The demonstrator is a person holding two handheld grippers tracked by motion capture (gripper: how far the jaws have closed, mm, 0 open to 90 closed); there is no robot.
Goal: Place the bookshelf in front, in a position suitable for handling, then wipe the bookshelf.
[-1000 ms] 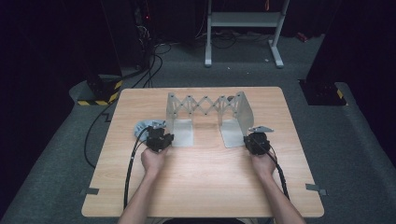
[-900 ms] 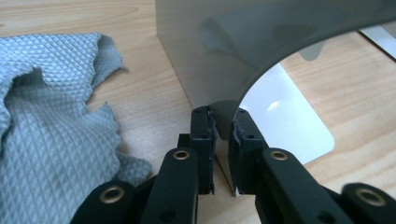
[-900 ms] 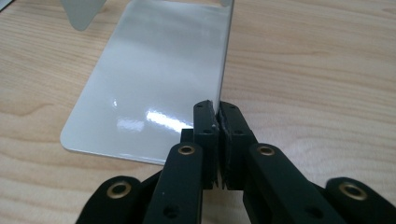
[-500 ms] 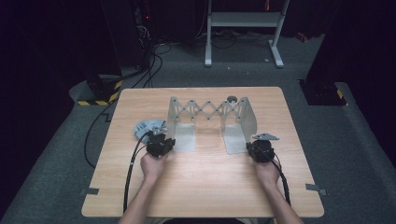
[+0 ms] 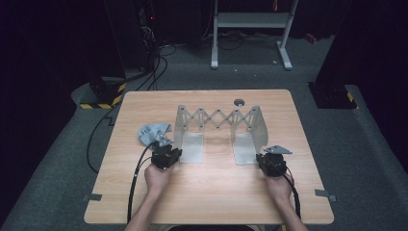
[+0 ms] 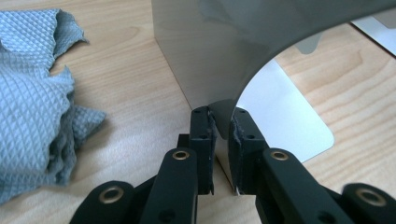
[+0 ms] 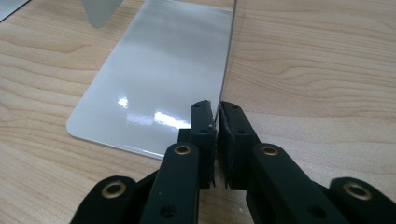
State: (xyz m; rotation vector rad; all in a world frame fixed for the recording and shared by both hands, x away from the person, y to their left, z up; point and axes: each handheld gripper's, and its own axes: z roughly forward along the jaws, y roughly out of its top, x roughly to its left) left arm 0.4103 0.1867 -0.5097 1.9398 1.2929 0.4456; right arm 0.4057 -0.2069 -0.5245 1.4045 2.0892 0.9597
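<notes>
A smooth, glossy metal rack [image 5: 219, 130] stands on a matt wood-grain table [image 5: 211, 192] beside a waffle-textured cloth [image 6: 32, 93].

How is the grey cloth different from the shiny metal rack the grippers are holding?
The grey cloth is soft, bumpy and crumpled in a heap; the metal rack is smooth, shiny and stands upright. Nothing holds the cloth, while the left gripper and the right gripper each pinch one end plate of the rack. Both are grey and sit on the wooden table.
</notes>
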